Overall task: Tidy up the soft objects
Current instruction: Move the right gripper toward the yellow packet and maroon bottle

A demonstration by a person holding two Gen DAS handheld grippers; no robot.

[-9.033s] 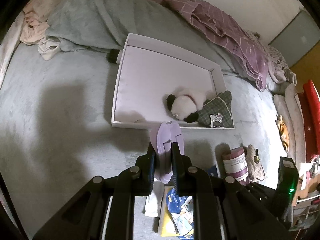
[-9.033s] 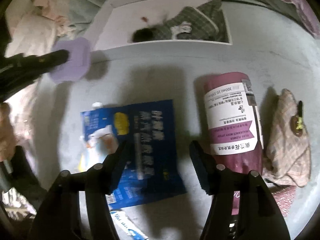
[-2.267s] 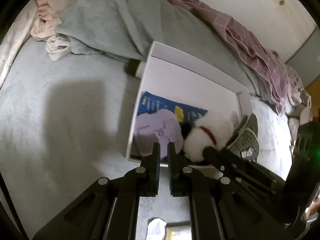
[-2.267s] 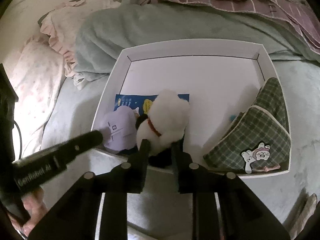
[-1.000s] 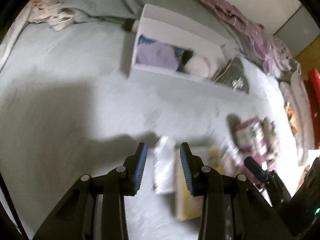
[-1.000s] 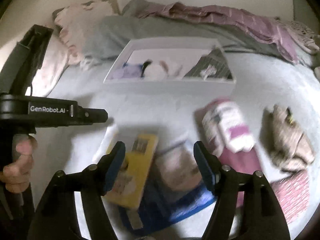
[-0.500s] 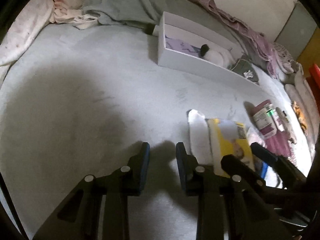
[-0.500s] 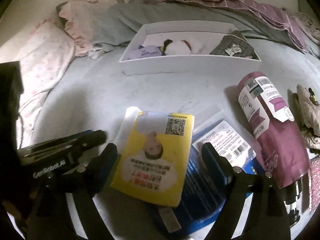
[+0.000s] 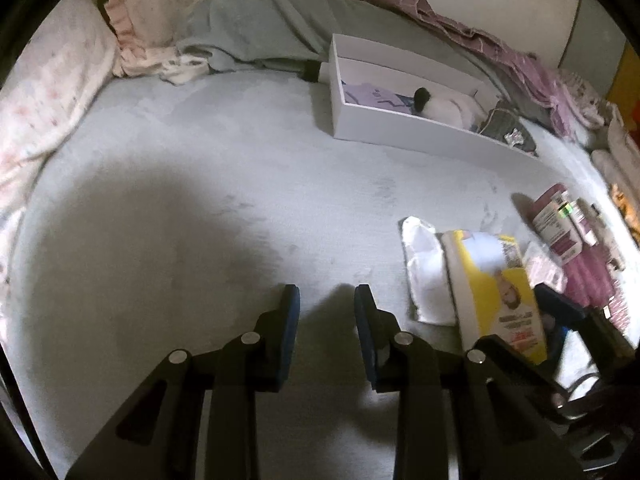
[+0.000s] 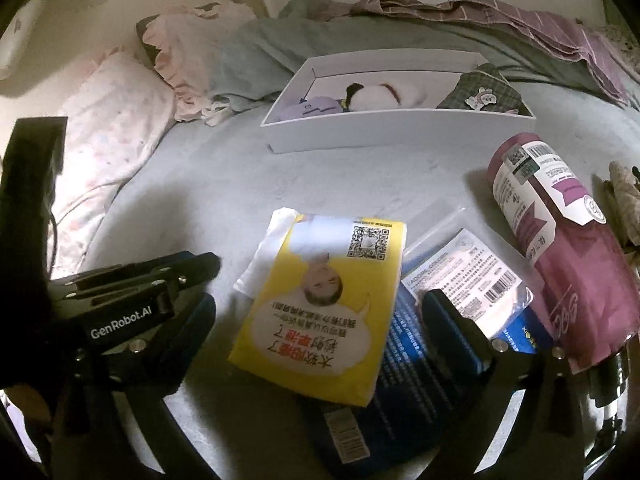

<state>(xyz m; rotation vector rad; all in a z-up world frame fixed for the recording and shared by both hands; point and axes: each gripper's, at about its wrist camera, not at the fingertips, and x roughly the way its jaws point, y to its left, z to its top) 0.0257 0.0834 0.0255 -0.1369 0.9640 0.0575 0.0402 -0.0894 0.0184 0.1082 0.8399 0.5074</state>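
Note:
A white tray (image 10: 400,132) on the grey bed holds a lilac pack (image 10: 308,110), a panda plush (image 10: 380,96) and a green plaid pouch (image 10: 480,92). Nearer me lie a yellow pack (image 10: 324,300), a white pack (image 9: 424,268) beside it, a blue pack (image 10: 404,368), a clear sachet (image 10: 468,272) and a maroon roll (image 10: 560,248). My left gripper (image 9: 326,300) is open and empty over bare bedsheet, left of the yellow pack (image 9: 496,288). My right gripper (image 10: 320,312) is open wide, its fingers either side of the yellow pack.
A pink pillow (image 10: 108,140), a grey-green blanket (image 9: 260,20) and a purple striped cloth (image 10: 520,12) lie behind the tray (image 9: 400,132). A beige plaid pouch (image 10: 624,204) sits at the far right.
Both grippers have pulled back from the tray, where the lilac pack and panda now lie. They have opened and come down low near the yellow pack.

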